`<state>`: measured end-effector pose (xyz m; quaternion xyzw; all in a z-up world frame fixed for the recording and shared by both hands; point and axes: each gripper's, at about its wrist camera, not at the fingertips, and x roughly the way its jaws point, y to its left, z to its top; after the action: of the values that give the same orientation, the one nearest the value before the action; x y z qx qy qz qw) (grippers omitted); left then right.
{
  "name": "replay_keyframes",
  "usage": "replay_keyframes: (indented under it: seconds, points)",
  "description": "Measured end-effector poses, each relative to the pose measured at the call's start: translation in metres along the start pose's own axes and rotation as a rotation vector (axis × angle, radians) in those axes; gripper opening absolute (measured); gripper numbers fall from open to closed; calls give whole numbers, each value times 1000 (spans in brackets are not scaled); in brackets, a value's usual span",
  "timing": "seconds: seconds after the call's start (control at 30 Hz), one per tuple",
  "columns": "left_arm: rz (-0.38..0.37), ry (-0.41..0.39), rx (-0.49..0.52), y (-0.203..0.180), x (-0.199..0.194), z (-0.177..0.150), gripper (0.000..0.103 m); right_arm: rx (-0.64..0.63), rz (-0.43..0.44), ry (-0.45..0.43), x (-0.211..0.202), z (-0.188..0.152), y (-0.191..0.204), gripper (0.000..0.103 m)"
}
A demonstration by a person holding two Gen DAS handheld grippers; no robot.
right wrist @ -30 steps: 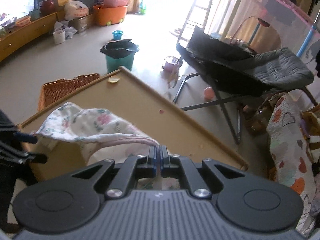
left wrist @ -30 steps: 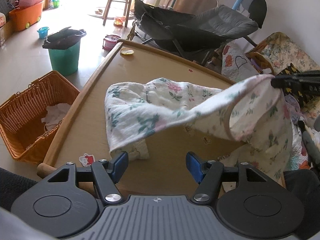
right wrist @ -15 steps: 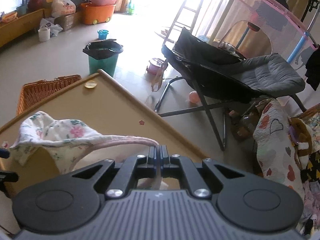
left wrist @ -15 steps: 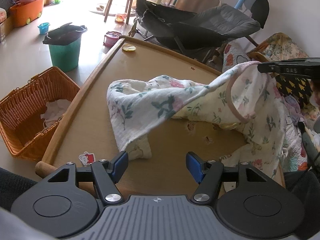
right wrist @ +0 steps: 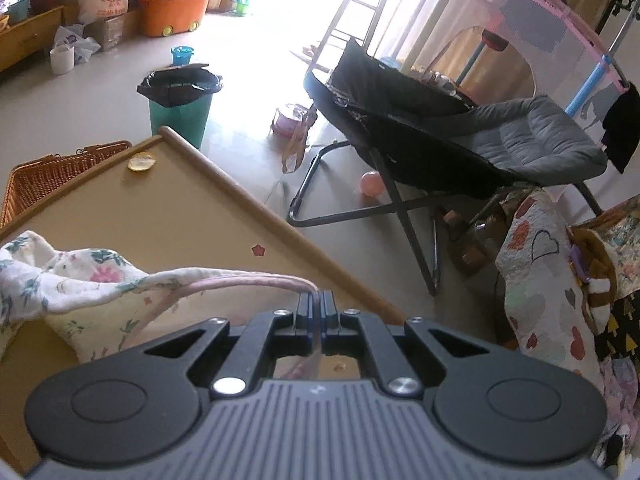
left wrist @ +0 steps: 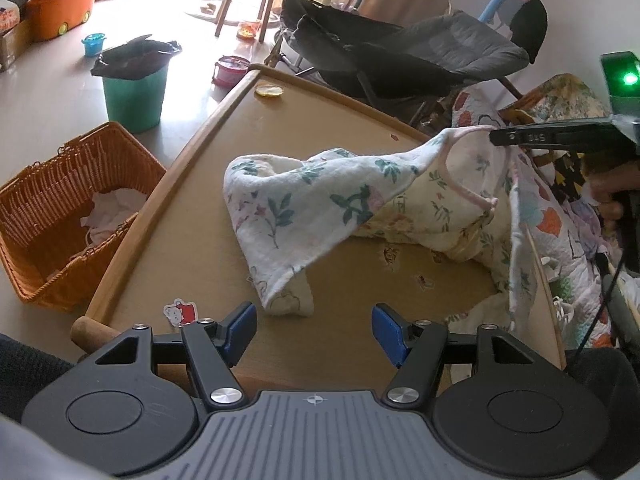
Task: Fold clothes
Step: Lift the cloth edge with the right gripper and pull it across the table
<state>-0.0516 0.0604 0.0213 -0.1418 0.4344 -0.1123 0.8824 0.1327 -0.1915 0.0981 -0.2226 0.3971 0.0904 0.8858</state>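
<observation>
The far end of the floral garment is hard to read: past its pink-trimmed opening the cloth drops over the table's right edge and merges with a patterned quilt behind, so where one stops and the other starts is unclear. The person shows only as fingers at the frame's right border, cut off, on the handle of the right gripper. In the right wrist view that gripper's jaws are pressed together on the pink binding of the garment, lifting that edge clear of the table while the rest trails down to the surface; the strip below the jaws vanishes behind the gripper body.

The left gripper hangs low over the table's near edge — jaws spread wide, nothing between them, the garment's nearest fold just ahead and not touching.

The table is tan with a raised wooden rim, dotted with small stickers and a yellow disc near its far corner. Beside it on the pale tiled floor stands an orange wicker basket holding crumpled white cloth — its contents otherwise indistinct. Beyond are a green bin lined with a black bag, a dark folding recliner, an orange tub and a wooden stool, washed out by glare from the window.
</observation>
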Motion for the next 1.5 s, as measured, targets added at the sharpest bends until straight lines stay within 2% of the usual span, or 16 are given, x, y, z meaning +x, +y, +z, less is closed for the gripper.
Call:
replay_keyframes:
  seconds: [0.37,0.77,1.17,1.5]
  points:
    - [-6,20,-5,0,4,2,66,29,69,111,44,-1,0,4]
    - [-21,32,-15,1,6,0,66,116,140,220,81,-7,-6,4]
    - [-16,42,-5,-1,6,-2,66,155,164,242,87,-4,-12,4]
    - [-6,47,-9,-1,7,0,66,227,139,167,71,-7,-21,9]
